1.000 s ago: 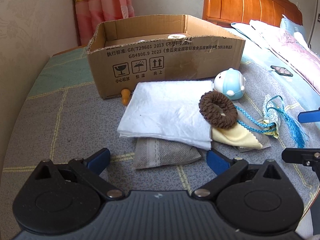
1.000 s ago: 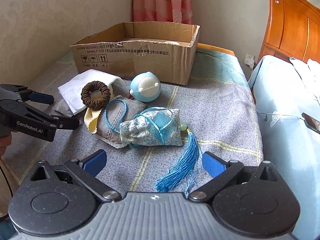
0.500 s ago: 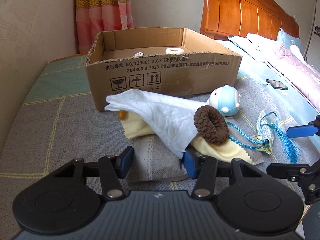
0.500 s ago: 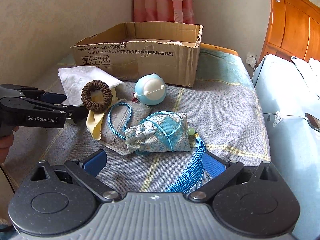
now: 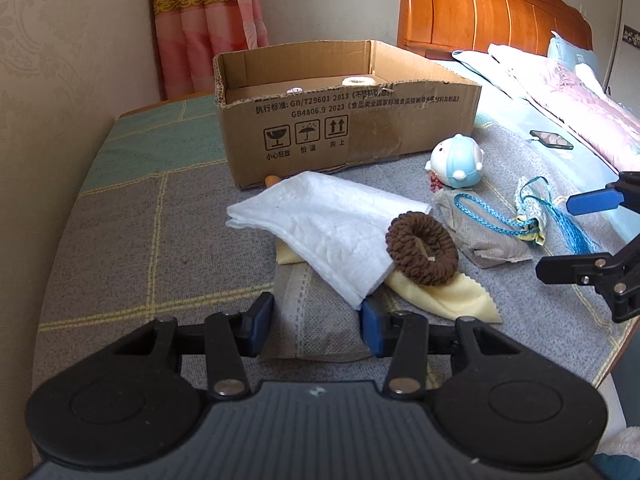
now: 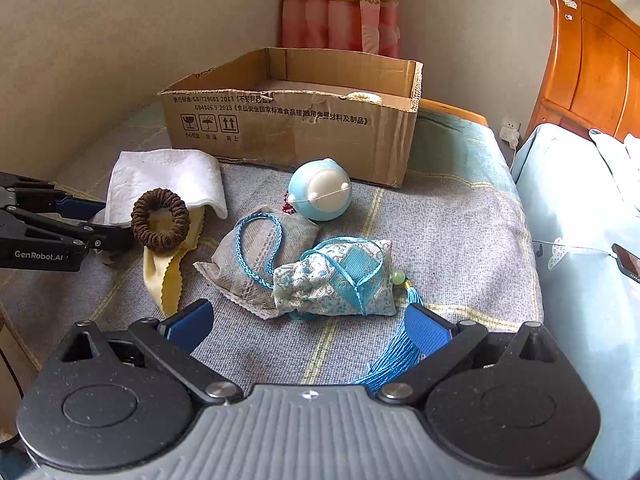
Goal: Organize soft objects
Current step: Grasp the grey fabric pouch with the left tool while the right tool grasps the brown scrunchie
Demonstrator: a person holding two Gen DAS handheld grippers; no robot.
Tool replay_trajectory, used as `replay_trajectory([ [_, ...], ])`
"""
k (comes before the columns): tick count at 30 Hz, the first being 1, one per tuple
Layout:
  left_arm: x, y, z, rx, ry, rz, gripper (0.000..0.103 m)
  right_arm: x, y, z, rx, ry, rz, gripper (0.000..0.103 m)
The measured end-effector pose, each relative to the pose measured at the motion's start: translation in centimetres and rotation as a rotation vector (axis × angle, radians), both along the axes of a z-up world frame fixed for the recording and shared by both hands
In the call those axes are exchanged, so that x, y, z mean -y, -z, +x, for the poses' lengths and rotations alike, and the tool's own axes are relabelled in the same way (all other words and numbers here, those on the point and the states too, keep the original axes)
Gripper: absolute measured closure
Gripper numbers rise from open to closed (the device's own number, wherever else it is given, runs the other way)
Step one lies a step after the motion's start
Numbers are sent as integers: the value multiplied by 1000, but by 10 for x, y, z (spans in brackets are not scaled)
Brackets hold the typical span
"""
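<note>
Grey patchwork bedcover carries everything; left gripper jaws clamp the grey fabric sachet; lifting slowly should shed the folded white cloth; right gripper jaws gape wide, empty.

Each tool, the left tool and the right tool, is built of black linkage arms with silver screws, blue finger pads and a ribbed grey housing, and "GenRobot.AI" is printed in white on one.
</note>
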State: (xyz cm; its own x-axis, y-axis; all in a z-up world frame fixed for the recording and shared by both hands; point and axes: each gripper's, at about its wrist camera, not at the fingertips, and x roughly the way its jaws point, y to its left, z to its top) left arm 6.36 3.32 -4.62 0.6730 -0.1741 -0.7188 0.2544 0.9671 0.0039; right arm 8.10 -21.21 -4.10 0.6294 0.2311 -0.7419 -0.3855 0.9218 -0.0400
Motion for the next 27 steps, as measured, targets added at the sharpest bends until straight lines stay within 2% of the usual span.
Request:
replay_trajectory([
  [8,4,5,13,15,24,-16,49,-15,-9,-5,36,-82,17,0],
  [12,2,4,10,23,43,-18,59,-25,-14,-6,59,-141,18,0],
  [17,-8,3,3,9,32,-46,60,-44,-18,-4,84,-220,11,1],
  [24,-16,2,1,4,40,-56,60,-88,-10,8,79,-373,-29,20],
  [27,-21,0,0,1,38,-57,60,-104,-2,16,62,-409,-52,33],
])
